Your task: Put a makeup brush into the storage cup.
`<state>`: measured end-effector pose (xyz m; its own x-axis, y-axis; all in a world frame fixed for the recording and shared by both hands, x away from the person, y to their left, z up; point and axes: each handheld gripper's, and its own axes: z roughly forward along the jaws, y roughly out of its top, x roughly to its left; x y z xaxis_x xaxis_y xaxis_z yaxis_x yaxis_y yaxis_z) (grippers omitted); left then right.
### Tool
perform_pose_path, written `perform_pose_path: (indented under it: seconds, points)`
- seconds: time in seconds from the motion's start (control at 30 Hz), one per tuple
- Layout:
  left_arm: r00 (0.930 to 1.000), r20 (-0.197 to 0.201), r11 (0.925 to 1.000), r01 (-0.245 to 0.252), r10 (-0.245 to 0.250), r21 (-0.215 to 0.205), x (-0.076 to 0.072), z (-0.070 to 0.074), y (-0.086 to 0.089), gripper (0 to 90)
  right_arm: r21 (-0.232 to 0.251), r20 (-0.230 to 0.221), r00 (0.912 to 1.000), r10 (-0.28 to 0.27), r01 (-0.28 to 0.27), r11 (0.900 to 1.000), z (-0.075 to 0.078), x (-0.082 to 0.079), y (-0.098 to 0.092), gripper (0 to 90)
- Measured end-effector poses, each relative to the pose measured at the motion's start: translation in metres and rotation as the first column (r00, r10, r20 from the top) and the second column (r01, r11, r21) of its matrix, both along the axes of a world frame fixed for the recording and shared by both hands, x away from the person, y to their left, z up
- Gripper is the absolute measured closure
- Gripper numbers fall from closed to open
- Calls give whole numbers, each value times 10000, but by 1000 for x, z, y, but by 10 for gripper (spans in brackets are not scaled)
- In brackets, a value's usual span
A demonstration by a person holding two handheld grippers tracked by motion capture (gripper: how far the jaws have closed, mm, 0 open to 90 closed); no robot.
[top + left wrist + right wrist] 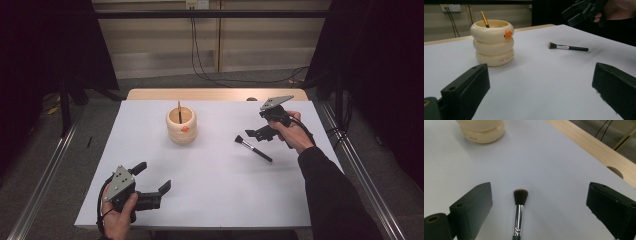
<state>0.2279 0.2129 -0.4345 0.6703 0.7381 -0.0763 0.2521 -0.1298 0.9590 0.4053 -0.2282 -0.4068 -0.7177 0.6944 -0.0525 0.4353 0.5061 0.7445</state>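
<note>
A cream ringed pot (181, 127) with an orange mark stands at the back middle of the white table; a gold-handled brush (179, 111) sticks up from it. A black makeup brush (253, 148) with a silver ferrule lies flat to the pot's right. My right gripper (255, 134) hovers open just behind that brush. In the right gripper view the brush (519, 207) lies between the spread jaws, bristles pointing away, with the pot (482, 130) beyond. My left gripper (154, 176) rests open near the front left edge, facing the pot (492, 42) and the brush (567, 47).
A white sheet (210, 190) covers the table, leaving a wooden strip (215, 94) bare along the far edge with a round hole (616, 171) in it. Metal rails (45, 180) run along both sides. Cables (220, 75) lie on the floor behind.
</note>
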Motion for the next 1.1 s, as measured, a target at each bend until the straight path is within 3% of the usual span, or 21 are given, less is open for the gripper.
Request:
perform_pose_path:
  seconds: [0.13,0.23,0.33,0.57,0.73,0.8,0.9,1.0,1.1]
  points:
    - [10000,-41,10000,-38,38,-25,0,0,1,13,-419,-233,9997,-79,69,9991,-1,4,1,144]
    - [10000,-53,10000,-55,54,-50,0,0,1,13,-595,-312,9976,-621,602,9964,-2,6,5,185]
    - [10000,-40,10000,-22,22,-41,0,0,1,13,-366,-784,9956,-509,481,9982,-1,12,6,180]
    - [9999,-14,9999,-160,160,40,1,0,1,15,-779,-1713,9848,-271,139,9969,-4,20,7,200]
    - [9999,-78,9999,-97,96,-30,2,-1,1,15,-1617,-2581,9656,-328,-97,9868,-3,25,13,190]
    - [9999,-66,10000,-90,90,-36,2,-1,1,15,-1619,-3198,9472,-219,-318,9863,-3,28,15,185]
    - [9999,-73,9999,-108,109,16,1,-1,1,14,-1753,-3541,9350,-210,-442,9835,-2,31,20,212]
    - [9999,-93,10000,-85,85,33,2,-1,1,15,-2113,-3626,9318,-181,-633,9754,-2,32,25,227]
    - [9999,-69,9999,-109,109,22,2,-1,2,15,-2303,-4121,9108,-242,-784,9700,-4,34,27,256]
